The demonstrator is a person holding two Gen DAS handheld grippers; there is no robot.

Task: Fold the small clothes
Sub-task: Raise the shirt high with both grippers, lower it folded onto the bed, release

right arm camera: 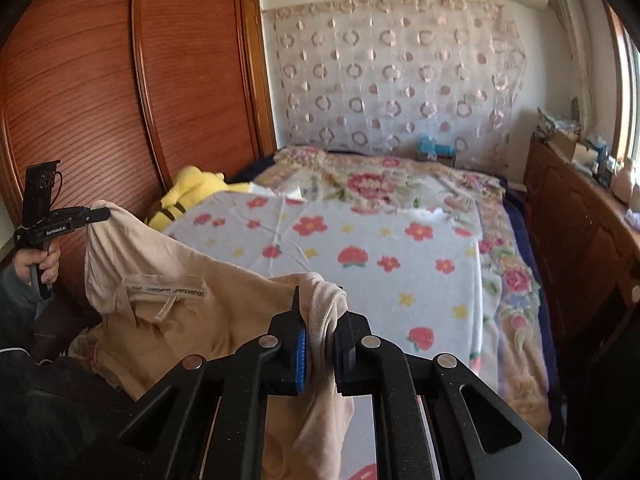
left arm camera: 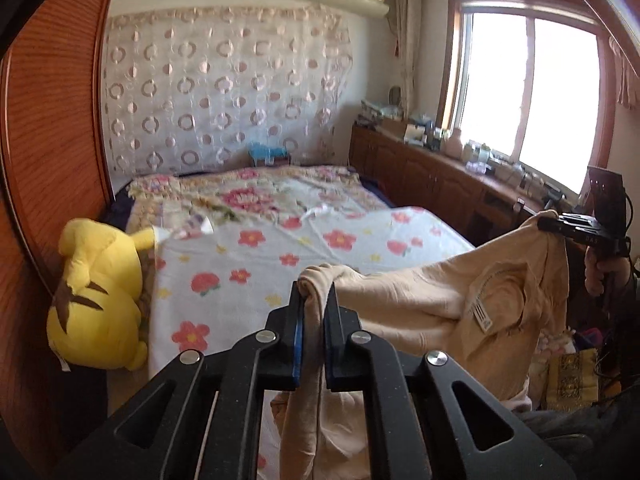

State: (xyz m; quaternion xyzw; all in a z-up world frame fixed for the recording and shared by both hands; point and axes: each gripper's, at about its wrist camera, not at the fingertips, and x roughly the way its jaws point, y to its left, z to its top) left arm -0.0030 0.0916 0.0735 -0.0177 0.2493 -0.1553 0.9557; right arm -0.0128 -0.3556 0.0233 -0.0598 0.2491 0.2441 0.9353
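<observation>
A beige small garment [left arm camera: 420, 300] hangs stretched in the air over the near end of the bed, between my two grippers. In the left wrist view my left gripper [left arm camera: 316, 296] is shut on one bunched top corner of the cloth. At the far right of that view, my right gripper [left arm camera: 547, 224] pinches the other corner. In the right wrist view my right gripper [right arm camera: 320, 312] is shut on ribbed cloth of the same garment [right arm camera: 180, 264], and my left gripper [right arm camera: 101, 214] holds the far corner at the left. A white label shows on the garment's inner side.
The bed [left arm camera: 280, 256] with a flowered white sheet lies ahead under the garment. A yellow plush toy [left arm camera: 96, 292] lies at its left edge against a wooden wardrobe [left arm camera: 48, 120]. A cluttered low wooden cabinet [left arm camera: 440, 176] runs under the window at the right.
</observation>
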